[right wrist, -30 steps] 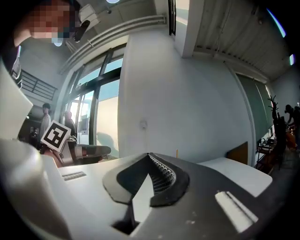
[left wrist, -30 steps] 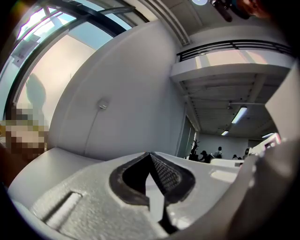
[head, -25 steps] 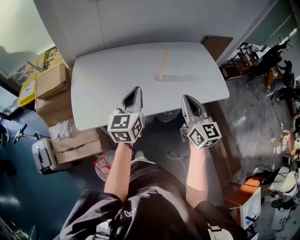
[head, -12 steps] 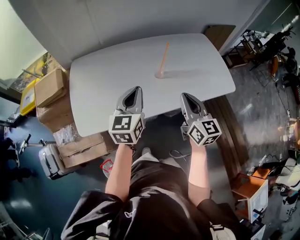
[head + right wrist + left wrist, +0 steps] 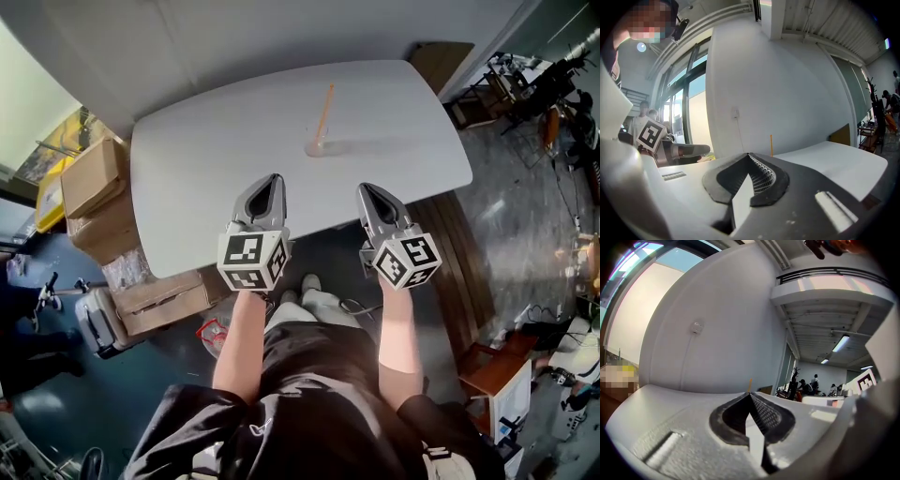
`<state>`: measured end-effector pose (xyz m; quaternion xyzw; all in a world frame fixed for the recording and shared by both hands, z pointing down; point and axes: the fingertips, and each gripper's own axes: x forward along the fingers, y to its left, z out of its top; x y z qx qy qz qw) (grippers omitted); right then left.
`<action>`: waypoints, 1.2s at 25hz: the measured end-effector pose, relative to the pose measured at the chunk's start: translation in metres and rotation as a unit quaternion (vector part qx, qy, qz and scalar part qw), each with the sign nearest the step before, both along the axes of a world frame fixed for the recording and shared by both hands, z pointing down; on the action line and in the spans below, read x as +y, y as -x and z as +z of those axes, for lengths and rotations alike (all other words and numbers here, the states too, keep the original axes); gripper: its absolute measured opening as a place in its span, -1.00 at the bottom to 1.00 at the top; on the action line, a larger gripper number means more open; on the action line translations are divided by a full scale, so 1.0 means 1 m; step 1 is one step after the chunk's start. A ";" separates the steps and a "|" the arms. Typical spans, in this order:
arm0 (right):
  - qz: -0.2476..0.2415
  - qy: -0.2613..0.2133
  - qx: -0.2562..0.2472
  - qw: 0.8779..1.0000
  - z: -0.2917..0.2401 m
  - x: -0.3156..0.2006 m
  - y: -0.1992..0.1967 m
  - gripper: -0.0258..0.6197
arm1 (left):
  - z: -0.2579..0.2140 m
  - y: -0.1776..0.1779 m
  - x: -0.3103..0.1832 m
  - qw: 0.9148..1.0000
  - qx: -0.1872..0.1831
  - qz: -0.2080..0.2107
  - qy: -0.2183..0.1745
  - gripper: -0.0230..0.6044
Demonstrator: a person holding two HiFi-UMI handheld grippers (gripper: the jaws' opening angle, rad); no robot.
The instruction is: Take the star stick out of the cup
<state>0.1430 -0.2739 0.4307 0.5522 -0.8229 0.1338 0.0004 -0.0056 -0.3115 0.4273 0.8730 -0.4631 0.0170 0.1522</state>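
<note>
A thin orange stick [image 5: 324,111] leans upright out of a small clear cup [image 5: 316,147] on the white table [image 5: 206,169], past its middle. No star shape can be made out on it. My left gripper [image 5: 272,178] and right gripper [image 5: 364,187] hover side by side over the table's near edge, well short of the cup. Both are shut and hold nothing. The stick's tip [image 5: 750,381] pokes up just above the meeting jaws of the left gripper [image 5: 750,394]. In the right gripper view the stick [image 5: 771,145] stands a little right of the closed right gripper [image 5: 749,155].
Cardboard boxes [image 5: 92,176] are stacked on the floor left of the table, with more [image 5: 164,298] under its near left corner. A brown panel [image 5: 441,56] leans at the far right corner. Furniture and gear [image 5: 539,89] crowd the right side.
Both grippers keep the same shut pose at the table's near edge. The head view has drifted slightly, and the person's feet now show below the table edge.
</note>
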 end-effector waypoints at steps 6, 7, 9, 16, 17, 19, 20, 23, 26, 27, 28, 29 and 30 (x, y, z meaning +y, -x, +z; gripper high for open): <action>-0.003 -0.001 0.004 1.000 0.002 -0.025 -0.006 -0.90 | 0.009 -0.011 -0.017 1.000 -0.001 -0.008 0.014 -0.92; -0.003 0.000 0.005 1.000 0.004 -0.029 -0.007 -0.90 | 0.010 -0.013 -0.020 1.000 -0.001 -0.008 0.015 -0.92; -0.006 0.006 0.010 1.000 0.010 -0.036 -0.006 -0.82 | 0.013 -0.017 -0.026 1.000 -0.003 -0.008 0.017 -0.92; -0.010 0.025 0.039 0.999 0.028 -0.054 -0.009 -0.72 | 0.021 -0.033 -0.032 1.000 -0.011 -0.003 0.027 -0.92; -0.009 0.026 0.040 0.999 0.030 -0.058 -0.011 -0.72 | 0.021 -0.036 -0.033 1.000 -0.011 -0.001 0.027 -0.92; -0.008 0.027 0.042 0.999 0.033 -0.067 -0.014 -0.71 | 0.021 -0.040 -0.034 1.000 -0.013 0.001 0.027 -0.92; -0.008 0.027 0.043 0.999 0.034 -0.071 -0.015 -0.71 | 0.022 -0.041 -0.034 1.000 -0.014 0.002 0.028 -0.92; -0.015 0.030 0.043 0.998 0.039 -0.087 -0.016 -0.71 | 0.024 -0.041 -0.036 0.999 -0.015 -0.001 0.032 -0.92; -0.028 0.041 0.018 0.999 0.043 -0.106 -0.014 -0.71 | 0.025 -0.038 -0.040 0.999 -0.015 -0.008 0.035 -0.92; -0.031 0.043 0.015 0.998 0.044 -0.112 -0.013 -0.71 | 0.024 -0.038 -0.041 0.999 -0.015 -0.010 0.035 -0.92; -0.034 0.044 0.016 0.998 0.045 -0.119 -0.013 -0.71 | 0.024 -0.037 -0.042 0.999 -0.015 -0.011 0.035 -0.92; -0.037 0.046 0.017 0.998 0.046 -0.125 -0.012 -0.71 | 0.024 -0.036 -0.043 0.999 -0.016 -0.013 0.036 -0.92; -0.039 0.047 0.015 0.998 0.046 -0.131 -0.012 -0.70 | 0.025 -0.035 -0.044 0.999 -0.016 -0.015 0.036 -0.92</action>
